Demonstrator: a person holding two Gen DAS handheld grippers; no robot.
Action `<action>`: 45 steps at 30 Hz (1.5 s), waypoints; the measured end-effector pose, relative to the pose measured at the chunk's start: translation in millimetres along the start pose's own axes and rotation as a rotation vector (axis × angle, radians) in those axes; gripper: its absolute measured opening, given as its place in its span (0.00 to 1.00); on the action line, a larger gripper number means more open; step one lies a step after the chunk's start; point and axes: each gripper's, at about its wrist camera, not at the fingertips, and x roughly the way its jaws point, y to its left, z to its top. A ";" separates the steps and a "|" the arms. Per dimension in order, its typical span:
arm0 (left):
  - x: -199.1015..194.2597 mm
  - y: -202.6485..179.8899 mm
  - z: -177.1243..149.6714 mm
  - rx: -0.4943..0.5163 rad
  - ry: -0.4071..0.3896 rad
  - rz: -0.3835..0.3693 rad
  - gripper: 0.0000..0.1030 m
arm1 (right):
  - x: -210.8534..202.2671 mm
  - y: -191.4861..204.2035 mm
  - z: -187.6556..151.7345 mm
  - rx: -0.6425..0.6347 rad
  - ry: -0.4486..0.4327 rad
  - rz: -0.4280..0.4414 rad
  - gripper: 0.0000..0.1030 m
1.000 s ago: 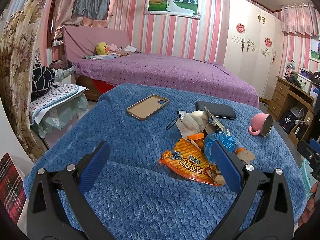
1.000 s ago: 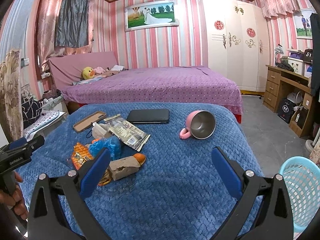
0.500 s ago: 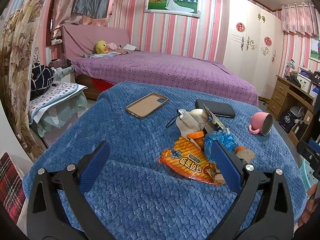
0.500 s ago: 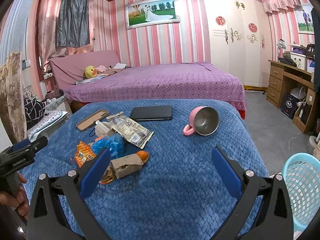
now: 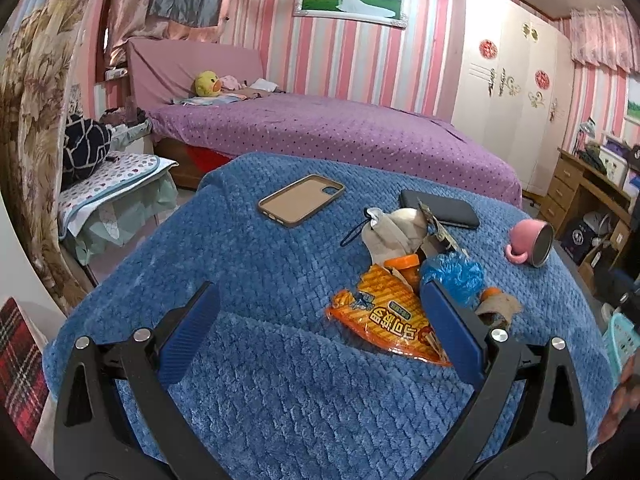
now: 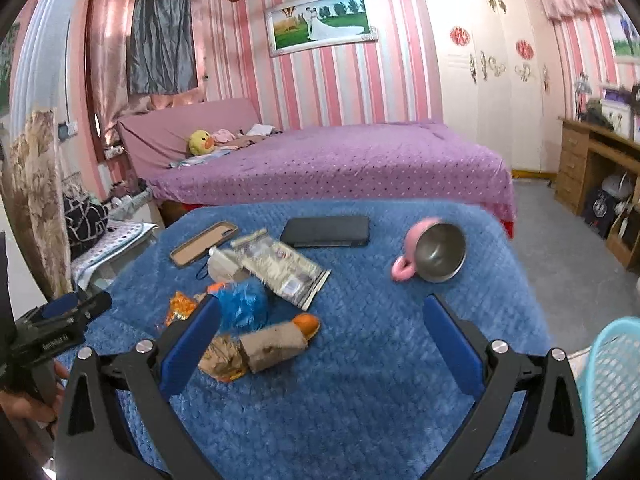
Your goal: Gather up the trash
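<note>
A heap of trash lies on the blue blanket (image 5: 260, 264): an orange snack wrapper (image 5: 386, 314), a crumpled blue bag (image 5: 454, 276), a brown paper roll (image 6: 274, 346) and a silver foil packet (image 6: 286, 274). My left gripper (image 5: 320, 328) hovers open just in front of the heap, its right finger against the wrapper's edge in the view. My right gripper (image 6: 322, 338) is open above the blanket to the right of the heap, with the brown roll near its left finger. Nothing sits between either pair of fingers.
A tan phone case (image 5: 302, 199), a black phone (image 6: 326, 232) and a tipped pink mug (image 6: 434, 250) also lie on the blanket. A light blue basket (image 6: 614, 392) stands low on the right. A purple bed (image 6: 340, 168) is behind, and a wooden desk (image 6: 596, 172) stands at right.
Both grippers have crept a little forward toward the trash heap. Their fingers stay spread and nothing was picked up.
</note>
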 end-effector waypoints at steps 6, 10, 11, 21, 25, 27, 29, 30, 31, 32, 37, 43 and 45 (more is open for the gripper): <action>0.1 -7.2 -0.1 0.026 -0.002 0.006 0.95 | 2.9 6.1 -2.7 -0.045 0.000 -0.030 0.96; -2.1 -11.6 1.8 0.018 -0.007 -0.006 0.95 | -21.8 14.6 -3.6 -0.066 -0.057 -0.089 0.96; -3.6 -12.7 1.9 0.020 -0.009 -0.006 0.95 | -31.3 19.2 -3.4 -0.074 -0.075 -0.096 0.96; -63.7 -7.3 -6.2 0.053 -0.069 -0.013 0.95 | -114.7 55.0 -13.1 -0.191 -0.269 -0.171 0.96; -83.7 -5.0 -0.8 0.090 -0.146 0.002 0.95 | -151.3 72.3 -11.6 -0.276 -0.374 -0.176 0.96; -82.4 2.1 2.0 0.062 -0.144 0.000 0.95 | -165.0 79.1 -8.7 -0.294 -0.413 -0.150 0.96; -79.9 9.8 4.5 0.032 -0.143 -0.005 0.95 | -173.9 82.7 -7.3 -0.292 -0.434 -0.113 0.96; -78.7 11.8 5.3 0.021 -0.148 0.003 0.95 | -175.1 83.8 -7.5 -0.292 -0.436 -0.104 0.96; -78.6 13.2 5.8 0.017 -0.155 0.008 0.95 | -177.2 85.5 -8.5 -0.304 -0.441 -0.087 0.96; -78.8 14.4 6.5 0.014 -0.160 0.013 0.95 | -177.4 86.1 -9.1 -0.310 -0.447 -0.080 0.96; -82.0 16.1 9.4 0.006 -0.188 0.017 0.95 | -179.5 83.2 -11.0 -0.317 -0.471 -0.068 0.96; -81.6 13.2 10.9 0.011 -0.193 -0.002 0.95 | -152.2 74.4 -6.7 -0.325 -0.396 -0.041 0.96; -80.4 12.8 11.6 -0.003 -0.202 0.007 0.95 | -128.0 74.2 -0.3 -0.337 -0.339 -0.032 0.96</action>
